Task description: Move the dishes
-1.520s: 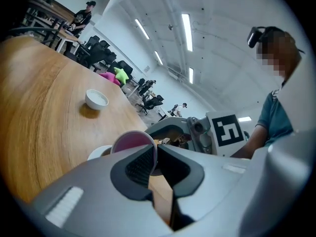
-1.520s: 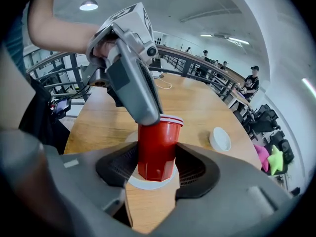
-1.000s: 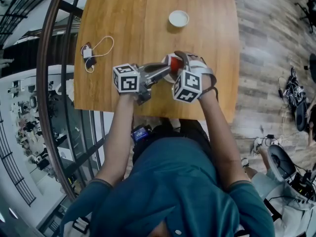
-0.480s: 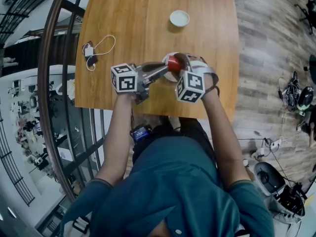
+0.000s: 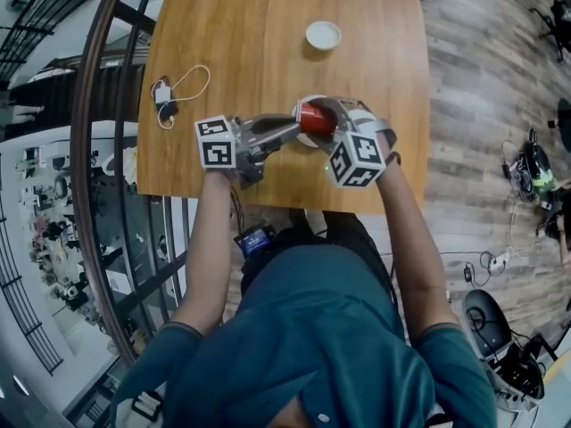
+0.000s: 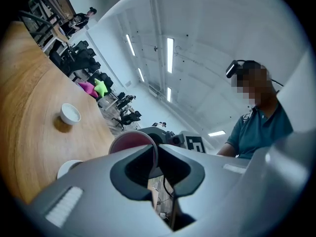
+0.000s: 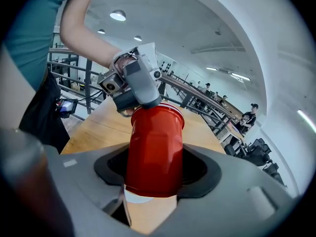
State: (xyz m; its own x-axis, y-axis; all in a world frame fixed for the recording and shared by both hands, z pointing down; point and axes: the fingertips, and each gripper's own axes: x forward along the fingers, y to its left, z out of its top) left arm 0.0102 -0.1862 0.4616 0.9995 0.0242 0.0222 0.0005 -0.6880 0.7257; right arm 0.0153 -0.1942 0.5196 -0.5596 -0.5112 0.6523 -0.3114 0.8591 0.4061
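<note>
A red cup (image 5: 314, 119) hangs just above a white dish (image 5: 304, 105) near the table's front edge. My right gripper (image 5: 325, 121) is shut on the cup's body (image 7: 154, 147); its jaws have just been closing round it. From the left, my left gripper (image 5: 294, 126) points level at the cup's rim (image 6: 132, 141). Its jaws have just been opening, and the thin rim wall stands between them with a small gap beside it. In the right gripper view the left gripper (image 7: 143, 105) sits at the rim. A small white bowl (image 5: 323, 34) stands farther back.
A white charger with a looped cable (image 5: 169, 92) lies at the wooden table's (image 5: 232, 43) left side. A curved railing (image 5: 89, 150) runs beyond the left edge with a drop below. People and office chairs (image 6: 106, 90) are far off.
Both grippers and the red cup have risen slightly off the white dish. The right gripper's marker cube has shifted right and turned.
</note>
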